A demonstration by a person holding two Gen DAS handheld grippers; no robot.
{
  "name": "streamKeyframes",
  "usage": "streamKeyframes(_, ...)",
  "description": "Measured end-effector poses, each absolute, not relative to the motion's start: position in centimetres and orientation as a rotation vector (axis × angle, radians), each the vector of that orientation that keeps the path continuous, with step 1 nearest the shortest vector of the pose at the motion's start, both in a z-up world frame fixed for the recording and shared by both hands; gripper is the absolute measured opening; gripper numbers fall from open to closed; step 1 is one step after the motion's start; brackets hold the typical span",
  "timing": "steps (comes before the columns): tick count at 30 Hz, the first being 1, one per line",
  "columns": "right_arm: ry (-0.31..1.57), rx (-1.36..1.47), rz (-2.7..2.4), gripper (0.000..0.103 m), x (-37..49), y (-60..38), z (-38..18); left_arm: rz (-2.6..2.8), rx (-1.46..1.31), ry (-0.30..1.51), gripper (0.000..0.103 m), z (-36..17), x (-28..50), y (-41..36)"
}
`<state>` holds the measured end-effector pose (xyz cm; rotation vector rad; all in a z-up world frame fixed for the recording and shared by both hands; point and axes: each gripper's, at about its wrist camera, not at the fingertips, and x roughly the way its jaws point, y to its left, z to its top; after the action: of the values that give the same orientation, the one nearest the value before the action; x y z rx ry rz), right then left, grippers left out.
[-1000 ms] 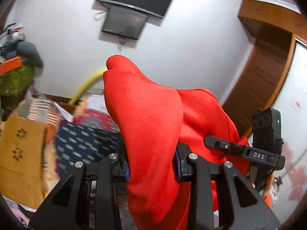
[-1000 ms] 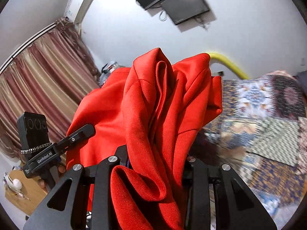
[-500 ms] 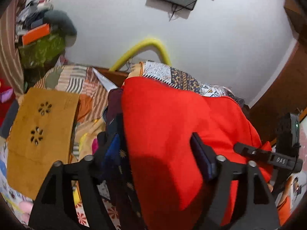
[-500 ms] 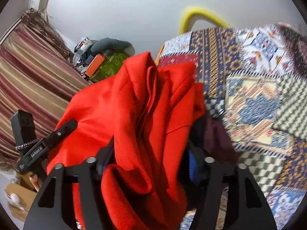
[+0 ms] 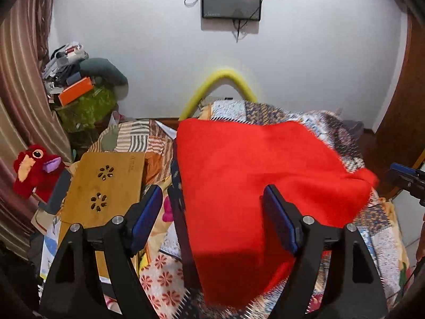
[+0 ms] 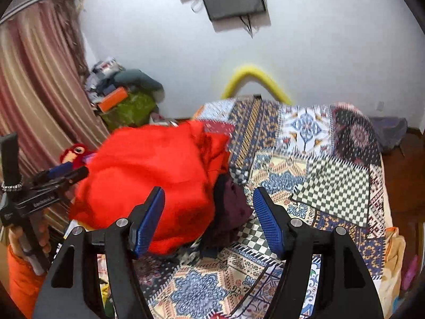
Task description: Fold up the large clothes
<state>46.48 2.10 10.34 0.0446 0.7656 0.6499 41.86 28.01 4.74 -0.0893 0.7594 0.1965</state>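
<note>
A large red garment point(image 5: 255, 180) lies folded in a flat block on the patchwork bedspread point(image 5: 372, 220), on top of a pile of dark clothes point(image 5: 178, 199). My left gripper point(image 5: 212, 210) is open just in front of it, jaws wide to either side of its left part. In the right wrist view the red garment point(image 6: 159, 175) sits left of centre over a maroon cloth point(image 6: 233, 202). My right gripper point(image 6: 208, 207) is open and empty in front of its right edge.
A wooden lap desk point(image 5: 106, 183) and a red plush toy point(image 5: 34, 170) lie left of the pile. A heap of clutter point(image 5: 85, 93) stands by the curtain point(image 5: 18, 93). The patterned bedspread point(image 6: 318, 159) spreads to the right. A yellow tube point(image 5: 220, 85) arches at the wall.
Both grippers have opened and let go of the red garment. It has dropped from hanging bunched in the jaws to lying flat on the pile. Both cameras now tilt down toward the bed.
</note>
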Motion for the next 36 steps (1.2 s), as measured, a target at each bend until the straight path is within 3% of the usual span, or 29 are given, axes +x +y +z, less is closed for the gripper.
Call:
streamKeyframes(15, 0.398, 0.12, 0.77, 0.065, 32.7, -2.7, 16.7, 0.132, 0.015, 0.372, 0.078, 15.8, 22.9, 17.8)
streamKeyframes(27, 0.149, 0.056, 0.701, 0.065, 23.8, -3.3, 15.3, 0.169, 0.03, 0.127, 0.078, 13.8, 11.4, 13.4)
streamKeyframes(31, 0.134, 0.027, 0.664, 0.083, 23.1, -3.1, 15.0, 0.112, -0.03, 0.102, 0.083, 13.4, 9.3, 13.1)
streamKeyframes(36, 0.131, 0.028, 0.607, 0.102, 23.3, -3.2, 14.8, 0.16, -0.004, 0.062, 0.097, 13.0, 8.0, 12.2)
